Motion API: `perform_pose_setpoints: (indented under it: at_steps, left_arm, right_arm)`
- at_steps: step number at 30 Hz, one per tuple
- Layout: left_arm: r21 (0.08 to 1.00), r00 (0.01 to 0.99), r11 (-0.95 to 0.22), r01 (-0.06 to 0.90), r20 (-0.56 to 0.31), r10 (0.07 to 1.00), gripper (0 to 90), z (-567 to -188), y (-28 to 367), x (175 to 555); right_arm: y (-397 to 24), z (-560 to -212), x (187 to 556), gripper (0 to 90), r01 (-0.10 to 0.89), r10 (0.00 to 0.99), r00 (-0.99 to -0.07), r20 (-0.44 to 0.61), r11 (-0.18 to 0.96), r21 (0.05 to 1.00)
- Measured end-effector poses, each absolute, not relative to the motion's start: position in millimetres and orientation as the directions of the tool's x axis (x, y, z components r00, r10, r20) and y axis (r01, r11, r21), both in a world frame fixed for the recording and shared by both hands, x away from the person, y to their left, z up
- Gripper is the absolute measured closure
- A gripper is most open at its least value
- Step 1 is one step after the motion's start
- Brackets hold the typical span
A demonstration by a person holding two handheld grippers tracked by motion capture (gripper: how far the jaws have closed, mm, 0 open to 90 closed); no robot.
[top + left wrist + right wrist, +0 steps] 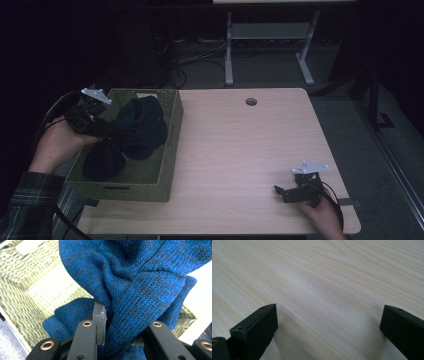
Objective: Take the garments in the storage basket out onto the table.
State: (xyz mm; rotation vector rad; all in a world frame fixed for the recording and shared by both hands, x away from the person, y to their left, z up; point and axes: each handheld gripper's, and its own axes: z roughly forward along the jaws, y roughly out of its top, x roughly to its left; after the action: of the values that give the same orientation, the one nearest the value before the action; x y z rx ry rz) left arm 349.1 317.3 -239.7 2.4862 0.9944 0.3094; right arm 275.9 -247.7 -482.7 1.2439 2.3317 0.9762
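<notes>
My left claw [117,340] clenched on blue knit [140,290] over basket [172,130], table's left edge (soft, floppy; grab bunched fold). Right claw [328,322] released.

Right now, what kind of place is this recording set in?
Probably an office or lab workspace: a light wood desk with a cable hole, another desk's white frame behind, and cables on grey carpet.

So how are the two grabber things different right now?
The left gripper has its fingers squeezed on the blue knitted cloth over the green woven basket; the right gripper holds nothing, its fingers spread wide. The left one is raised above the basket, the right one sits low over the bare wooden table. Both are black and hand-held.
</notes>
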Motion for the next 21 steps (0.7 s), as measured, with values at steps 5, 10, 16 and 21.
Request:
perform_pose_setpoints:
  at_steps: [5,10,16,21]
  left_arm:
    - [0.519,0.715,-0.618,0.590,0.020,0.699,71.2,-229,313,350]
    - [0.531,0.725,-0.624,0.574,0.025,0.689,71.1,-220,302,350]
    - [0.545,0.740,-0.632,0.550,0.032,0.672,71.1,-214,287,352]
    - [0.550,0.757,-0.646,0.529,0.038,0.652,71.1,-209,272,353]
  right_arm:
    - [-248,-483,276,1.3,0.600,0.822,-0.568,0.033,0.387,0.700]
    - [-248,-483,276,1.3,0.599,0.822,-0.569,0.031,0.388,0.701]
    - [-248,-483,276,1.3,0.598,0.822,-0.569,0.030,0.388,0.701]
    - [-248,-483,276,1.3,0.599,0.822,-0.568,0.031,0.387,0.701]
